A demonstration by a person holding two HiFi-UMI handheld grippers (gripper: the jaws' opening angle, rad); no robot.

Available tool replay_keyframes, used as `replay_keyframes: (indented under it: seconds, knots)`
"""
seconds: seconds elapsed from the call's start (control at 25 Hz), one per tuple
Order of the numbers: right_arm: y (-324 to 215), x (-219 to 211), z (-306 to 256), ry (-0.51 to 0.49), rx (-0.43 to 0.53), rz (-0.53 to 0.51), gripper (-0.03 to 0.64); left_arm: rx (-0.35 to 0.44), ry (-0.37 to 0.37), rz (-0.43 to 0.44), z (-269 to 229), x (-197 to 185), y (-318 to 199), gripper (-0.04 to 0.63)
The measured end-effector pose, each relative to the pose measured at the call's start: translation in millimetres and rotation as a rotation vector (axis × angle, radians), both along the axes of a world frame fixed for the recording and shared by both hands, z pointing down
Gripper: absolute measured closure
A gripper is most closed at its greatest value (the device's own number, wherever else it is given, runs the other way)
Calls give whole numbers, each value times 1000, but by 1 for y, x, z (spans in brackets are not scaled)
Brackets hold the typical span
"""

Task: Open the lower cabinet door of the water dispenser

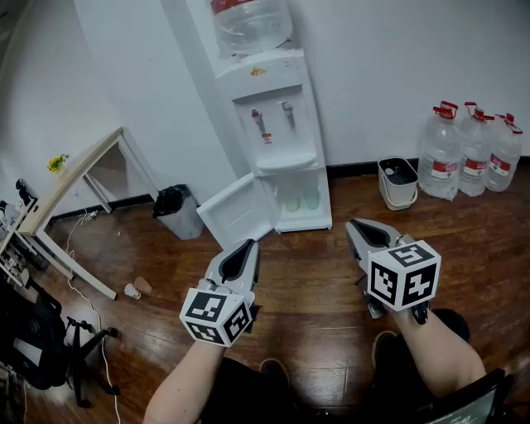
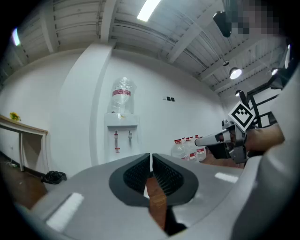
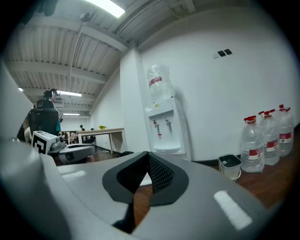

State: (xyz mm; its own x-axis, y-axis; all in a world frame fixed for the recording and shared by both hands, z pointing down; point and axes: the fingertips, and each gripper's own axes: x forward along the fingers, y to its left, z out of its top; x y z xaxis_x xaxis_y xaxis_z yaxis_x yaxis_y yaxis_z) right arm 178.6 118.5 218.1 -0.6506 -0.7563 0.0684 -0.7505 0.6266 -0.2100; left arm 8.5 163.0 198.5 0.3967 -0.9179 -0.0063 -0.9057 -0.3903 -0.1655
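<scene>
White floor-standing water dispenser (image 1: 277,141): its flat white lower cabinet door (image 1: 236,211) already stands open. Left gripper (image 1: 248,245) and right gripper (image 1: 356,224) have jaws together, empty, well back. Risk: pushing it wider hits the black-bagged bin (image 1: 176,209) nearby.

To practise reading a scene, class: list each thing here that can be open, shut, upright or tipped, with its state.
Cabinet door: open, swung to the left.
Left gripper: shut, empty.
Right gripper: shut, empty.
Spare water bottles: upright, capped.
Paper cups: lying on the floor.
Top bottle: seated on the dispenser.
</scene>
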Motion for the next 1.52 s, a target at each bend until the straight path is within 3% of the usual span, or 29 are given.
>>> replay_keyframes:
  seconds: [0.28, 0.44, 0.52, 0.64, 0.8, 0.88, 0.96, 1.12, 1.28, 1.52]
  knots:
    - [1, 19, -7, -21, -6, -5, 615, -4, -32, -3, -19, 34, -3, 595]
    - [3, 21, -14, -120, -34, 1, 615, -11, 53, 61, -40, 53, 2, 595]
    - [5, 12, -20, -170, -65, -31, 615, 26, 93, 73, -51, 59, 5, 595]
    - [9, -10, -26, -146, -38, -101, 615, 56, 178, 49, -42, 45, -4, 595]
    - [-3, -38, -24, -92, 32, -62, 615, -55, 110, 53, 4, 8, -32, 595]
    - [-19, -43, -17, -53, 40, -22, 615, -91, 118, 71, 14, 1, -47, 595]
    - [-38, -44, -7, -11, 17, 10, 614, -92, 143, 101, 11, 2, -60, 595]
    - [-65, -42, -4, -21, -31, 34, 615, -57, 109, 170, 2, 11, -78, 591]
    - [-76, -45, -4, -68, -77, 67, 615, -77, 147, 154, 3, 4, -96, 591]
    - [-66, -53, -4, -89, -74, 98, 615, -78, 82, 149, 19, -8, -86, 580]
